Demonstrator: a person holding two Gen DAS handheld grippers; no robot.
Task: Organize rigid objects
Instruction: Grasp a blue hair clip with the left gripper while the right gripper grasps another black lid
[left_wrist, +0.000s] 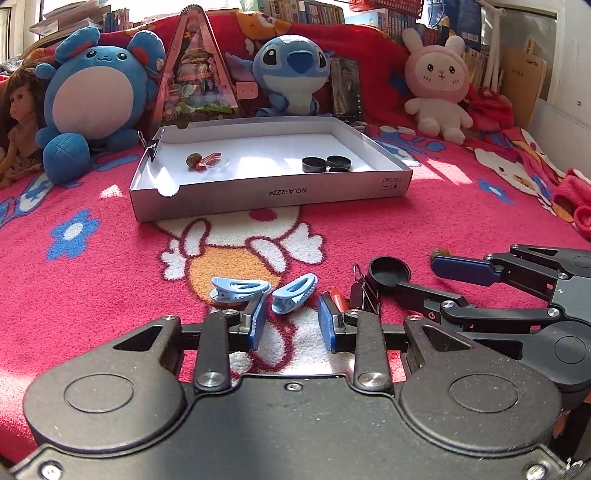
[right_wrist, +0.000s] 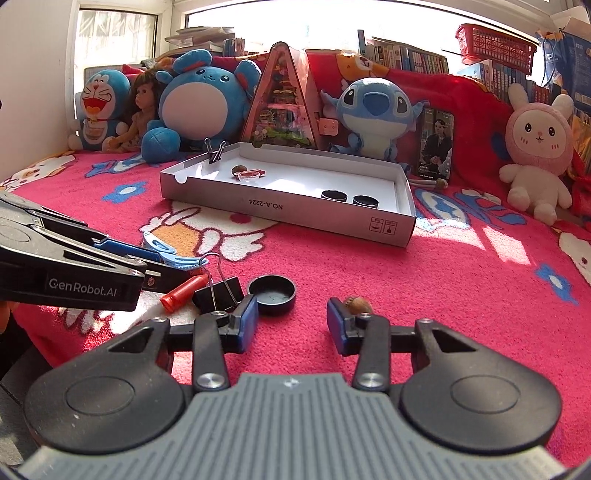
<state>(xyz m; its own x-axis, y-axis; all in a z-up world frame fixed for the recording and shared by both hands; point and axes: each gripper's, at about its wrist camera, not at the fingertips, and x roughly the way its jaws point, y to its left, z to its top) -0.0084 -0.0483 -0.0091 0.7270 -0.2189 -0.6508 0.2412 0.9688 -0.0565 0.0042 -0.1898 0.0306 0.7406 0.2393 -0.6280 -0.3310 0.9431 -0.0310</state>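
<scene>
Two light-blue clips lie on the red carpet. The left clip is just outside my left gripper's left fingertip. The right clip sits between the tips of my left gripper, whose blue pads stand close on either side without squeezing it. My right gripper is open over bare carpet. A black round cap lies just ahead of its left fingertip and a walnut just ahead of its right one. A black binder clip and a red tube lie between the two grippers.
An open white cardboard box stands further back, holding black caps, a walnut and small red pieces; a binder clip is on its left rim. Plush toys, a doll and a triangular display case line the back. Red bedding rises on the right.
</scene>
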